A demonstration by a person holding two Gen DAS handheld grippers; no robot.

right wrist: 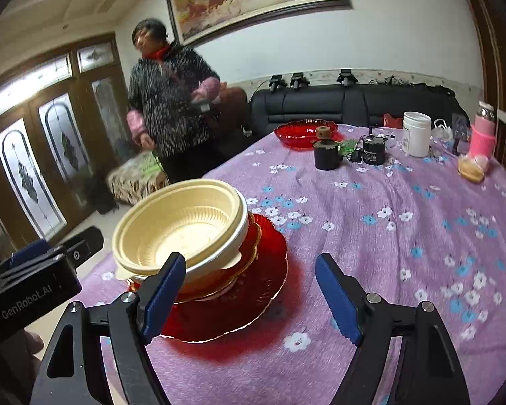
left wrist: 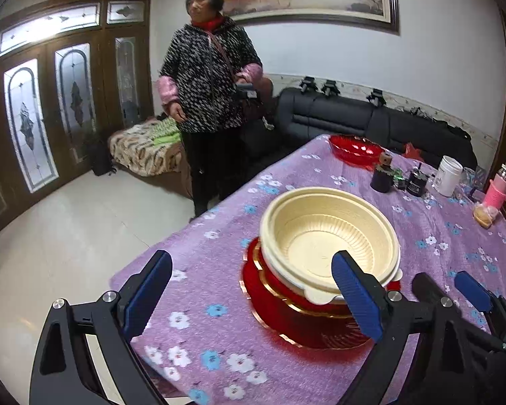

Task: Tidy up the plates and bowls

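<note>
Two nested cream plastic bowls [left wrist: 327,236] sit on a red bowl with a gold rim, which rests on a red plate [left wrist: 286,324] near the table's front edge. The stack also shows in the right wrist view, cream bowls [right wrist: 182,226] over the red plate [right wrist: 239,300]. My left gripper [left wrist: 253,297] is open, its right finger beside the cream bowls' near rim. My right gripper [right wrist: 249,300] is open above the red plate, its left finger close to the bowls. It shows at the right edge of the left wrist view [left wrist: 455,290].
A purple floral tablecloth [right wrist: 404,243] covers the table. At the far end stand a red glass dish [right wrist: 303,133], a dark jar [right wrist: 325,155], a white tub [right wrist: 416,133] and a pink bottle [right wrist: 482,135]. A woman [left wrist: 212,94] stands left of the table by a black sofa [left wrist: 354,118].
</note>
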